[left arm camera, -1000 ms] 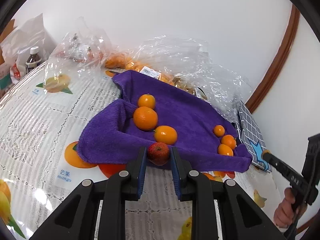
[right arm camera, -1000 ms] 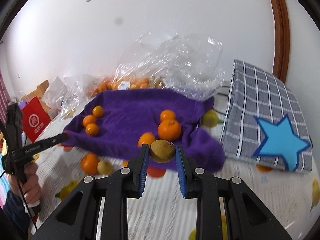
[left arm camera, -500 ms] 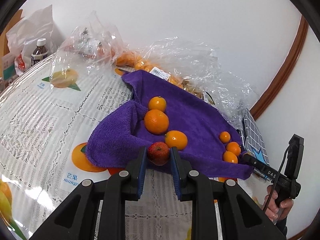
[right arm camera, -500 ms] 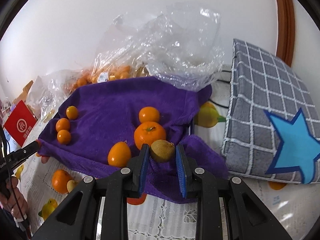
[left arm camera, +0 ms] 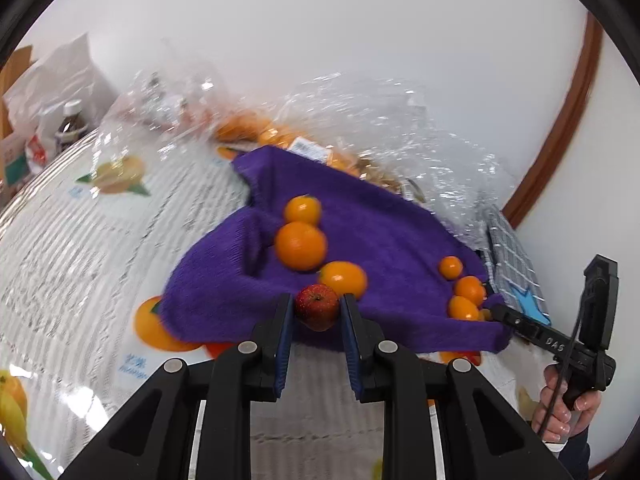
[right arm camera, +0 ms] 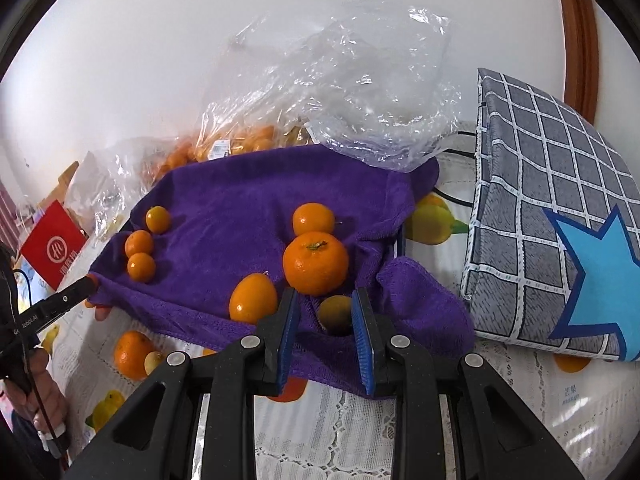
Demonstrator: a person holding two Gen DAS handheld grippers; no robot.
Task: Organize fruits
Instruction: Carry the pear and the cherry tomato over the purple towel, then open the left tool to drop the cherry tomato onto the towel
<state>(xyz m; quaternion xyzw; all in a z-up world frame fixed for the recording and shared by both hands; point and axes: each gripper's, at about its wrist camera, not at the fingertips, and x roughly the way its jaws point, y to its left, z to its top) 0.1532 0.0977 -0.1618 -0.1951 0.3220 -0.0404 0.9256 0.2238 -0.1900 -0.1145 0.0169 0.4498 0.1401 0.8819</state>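
A purple towel (left arm camera: 392, 236) lies on the table with several oranges on it. My left gripper (left arm camera: 316, 312) is shut on a small red apple (left arm camera: 317, 306), held at the towel's near edge. In the right wrist view my right gripper (right arm camera: 325, 312) stands open around a brownish-green kiwi (right arm camera: 335, 314) that rests on the purple towel (right arm camera: 240, 200), with gaps on both sides. A large orange (right arm camera: 316, 262) sits just beyond the kiwi, an oval orange (right arm camera: 253, 298) to its left.
Clear plastic bags (right arm camera: 352, 80) of oranges lie behind the towel. A grey checked cushion (right arm camera: 560, 216) with a blue star stands to the right. Three small oranges (right arm camera: 141, 243) sit at the towel's left. Bottles and boxes (left arm camera: 48, 136) stand at the far left.
My right gripper moved forward and down over the towel, then opened and let the kiwi rest on it. My left gripper kept its hold on the apple and shifted slightly.
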